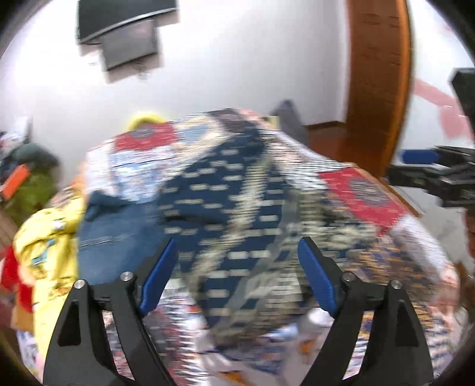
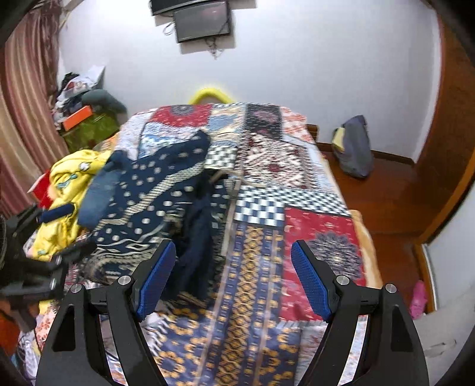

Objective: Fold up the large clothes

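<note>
Right wrist view shows a bed point(image 2: 320, 225) covered with a patchwork bedspread of red, blue, orange and checkered squares, and it fills most of the room between a white wall point(image 2: 297, 59) and a wooden floor point(image 2: 386, 190). On the left half of the bed lies the large garment, a navy blue cloth with white dots and pale zigzag bands point(image 2: 148, 190). It is crumpled and not flat, with one dark fold hanging toward the near edge, just in front of the right gripper. A yellow garment point(image 2: 71, 178) lies in a heap beside it at the left edge of the bed, and a piece of blue denim point(image 2: 98, 196) rests on top between the two.

On the wall above hangs a dark screen point(image 2: 203, 22). A grey bag point(image 2: 354, 145) leans on the wall at the right, on the floor. A striped curtain point(image 2: 23, 104) hangs at the far left.

The right gripper point(image 2: 233, 279) has its blue pads wide apart and nothing between them; it is above the bedspread, near the dark fold. The left gripper point(image 2: 56, 237) is seen at the left border, over the yellow garment.

Left wrist view is strongly blurred. The left gripper point(image 1: 236, 279) is spread wide and grasps nothing, above the navy blue cloth point(image 1: 219, 190). The right gripper point(image 1: 436, 172) appears at the right border, but there I cannot tell its state.
</note>
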A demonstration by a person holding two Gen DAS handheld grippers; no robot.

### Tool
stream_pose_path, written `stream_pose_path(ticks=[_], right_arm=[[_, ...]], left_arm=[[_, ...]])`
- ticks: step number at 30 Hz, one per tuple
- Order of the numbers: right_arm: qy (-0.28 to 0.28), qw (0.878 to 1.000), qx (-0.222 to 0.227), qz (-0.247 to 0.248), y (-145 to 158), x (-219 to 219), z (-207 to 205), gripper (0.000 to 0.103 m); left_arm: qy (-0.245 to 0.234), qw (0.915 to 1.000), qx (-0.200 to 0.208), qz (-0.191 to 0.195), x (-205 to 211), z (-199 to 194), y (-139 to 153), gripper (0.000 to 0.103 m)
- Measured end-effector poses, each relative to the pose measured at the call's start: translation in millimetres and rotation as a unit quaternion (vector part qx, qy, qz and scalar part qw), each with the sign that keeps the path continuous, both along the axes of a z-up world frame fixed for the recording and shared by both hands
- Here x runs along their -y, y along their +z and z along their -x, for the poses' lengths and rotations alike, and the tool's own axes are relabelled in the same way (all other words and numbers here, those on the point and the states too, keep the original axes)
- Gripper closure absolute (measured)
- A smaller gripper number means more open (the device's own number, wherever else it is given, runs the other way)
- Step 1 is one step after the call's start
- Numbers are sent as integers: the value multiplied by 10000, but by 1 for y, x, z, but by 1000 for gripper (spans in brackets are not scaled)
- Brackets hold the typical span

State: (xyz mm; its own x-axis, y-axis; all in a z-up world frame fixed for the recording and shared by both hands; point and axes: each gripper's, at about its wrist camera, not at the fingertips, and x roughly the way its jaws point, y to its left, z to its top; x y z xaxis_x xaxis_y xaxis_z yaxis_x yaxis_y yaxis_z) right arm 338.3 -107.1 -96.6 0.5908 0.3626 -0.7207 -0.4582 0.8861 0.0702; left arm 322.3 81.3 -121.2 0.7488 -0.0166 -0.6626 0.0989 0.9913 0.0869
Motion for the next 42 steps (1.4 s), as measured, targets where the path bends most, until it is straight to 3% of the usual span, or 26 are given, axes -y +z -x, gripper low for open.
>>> stream_pose_path(ticks=[7, 10, 15, 19, 23, 28, 34, 38, 42], right_arm=[[491, 9977, -447, 100, -37, -51, -8, 26], [480, 9958, -701, 332, -61, -54, -14, 26], [270, 9932, -961, 596, -88, -29, -22, 26], [158, 9916, -1147, 579, -97, -10, -19, 26], [30, 9908, -1062, 839, -93, -1, -12, 26], [17, 9954, -749, 600, -62, 8, -2, 26], [201, 9984, -518, 121, -28, 1, 2, 26], [363, 9972, -632, -166, -25, -14, -8, 26], [502, 9920, -1052, -494, -40, -33, -29, 26]], left_arm=[[806, 9953, -524, 141, -46, -23, -42, 19], [929, 9941, -428, 347, -50, -19, -48, 19], [731, 9965, -387, 111, -33, -19, -50, 19], [280, 9983, -517, -15, -12, -14, -57, 19], [292, 9985, -396, -250, -1, -2, -59, 19], [254, 9988, -415, -72, -7, 10, -50, 19], [547, 9981, -113, -243, -26, 18, -28, 19], [790, 9966, -152, 161, -55, 6, -16, 19], [867, 9891, -532, 1065, -88, -23, -23, 19]])
